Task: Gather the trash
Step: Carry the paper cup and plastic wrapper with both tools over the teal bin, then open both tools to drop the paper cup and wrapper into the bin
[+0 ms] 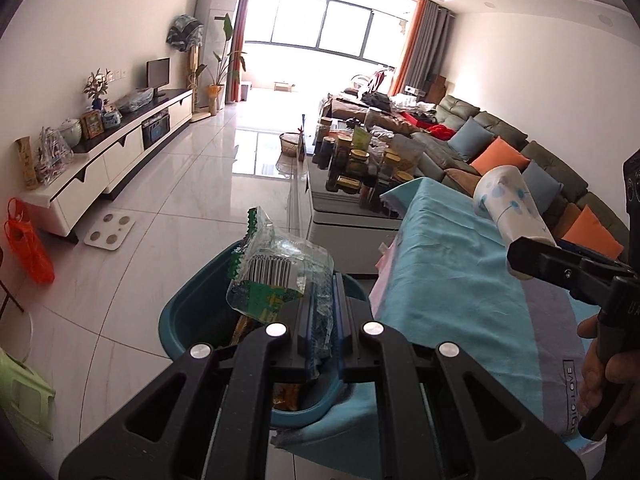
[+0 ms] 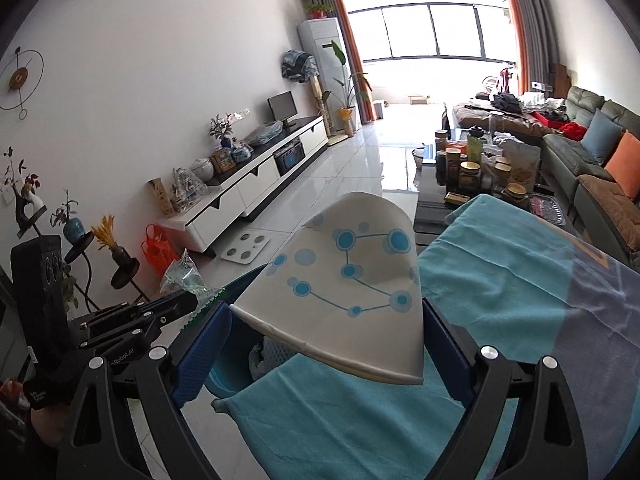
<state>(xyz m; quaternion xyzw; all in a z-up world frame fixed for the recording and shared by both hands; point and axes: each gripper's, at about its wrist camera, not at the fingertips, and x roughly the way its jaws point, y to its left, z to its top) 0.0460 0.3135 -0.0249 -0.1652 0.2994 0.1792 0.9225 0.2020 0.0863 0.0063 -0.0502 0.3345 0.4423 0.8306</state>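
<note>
My left gripper [image 1: 320,312] is shut on a clear plastic wrapper [image 1: 280,264] with green edges and a barcode. It hangs just above a teal bin [image 1: 188,320] that holds other wrappers. In the right wrist view the squashed white paper cup [image 2: 352,280] with blue dots is pinched between the blue pads [image 2: 208,344] of my right gripper [image 2: 326,340], above the teal tablecloth [image 2: 500,300]. The left gripper [image 2: 192,300] and wrapper [image 2: 184,276] show at its left, with the bin [image 2: 224,376] below. From the left wrist, the right gripper [image 1: 520,256] and cup [image 1: 508,204] are at the right.
The cloth-covered table [image 1: 460,280] stands right of the bin. Beyond it is a coffee table [image 1: 352,208] crowded with jars, then a sofa [image 1: 540,160] with cushions. A white TV cabinet [image 1: 120,152], a floor scale [image 1: 110,230] and a red bag [image 1: 28,248] line the left wall.
</note>
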